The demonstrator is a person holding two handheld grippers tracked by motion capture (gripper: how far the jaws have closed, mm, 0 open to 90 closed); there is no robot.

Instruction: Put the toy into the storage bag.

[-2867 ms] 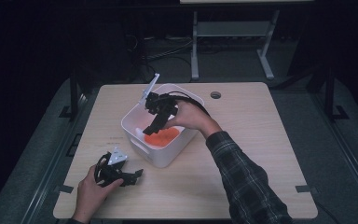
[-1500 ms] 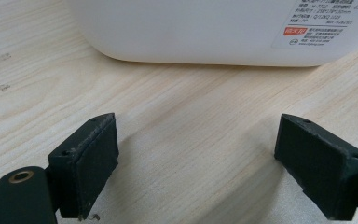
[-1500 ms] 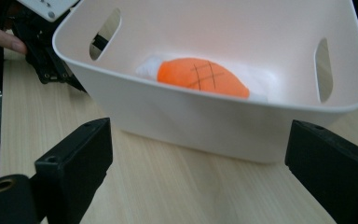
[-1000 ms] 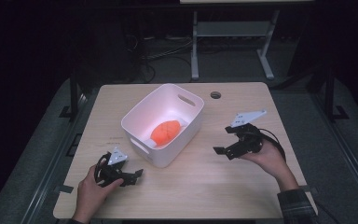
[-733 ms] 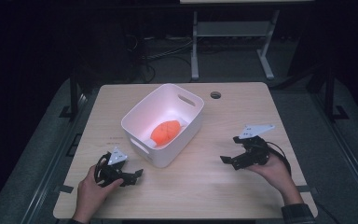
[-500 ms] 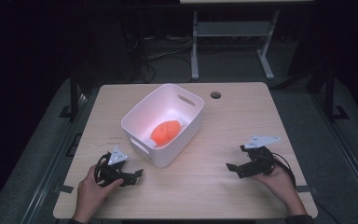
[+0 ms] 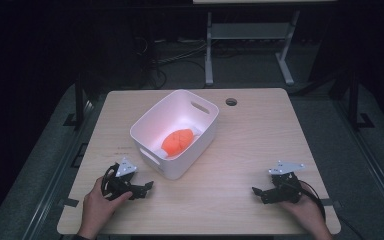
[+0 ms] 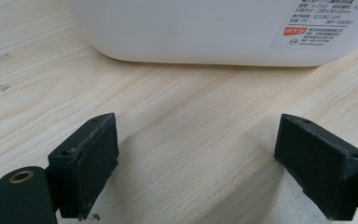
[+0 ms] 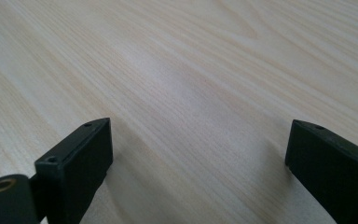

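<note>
- Left gripper (image 7: pixel 141 188), held in the left hand (image 7: pixel 100 207), rests low at the bench's near-left corner, jaws spread wide and empty.
- Right gripper (image 7: pixel 260 194), in the right hand (image 7: pixel 305 216), sits at the near-right corner, jaws likewise parted, gripping nothing.

Dark room, grey floor (image 7: pixel 360 150), white shelf frame (image 7: pixel 247 35) behind

Bin (image 8: pixel 205 28) cut off at top, label text (image 8: pixel 324 21) too small to read
</note>
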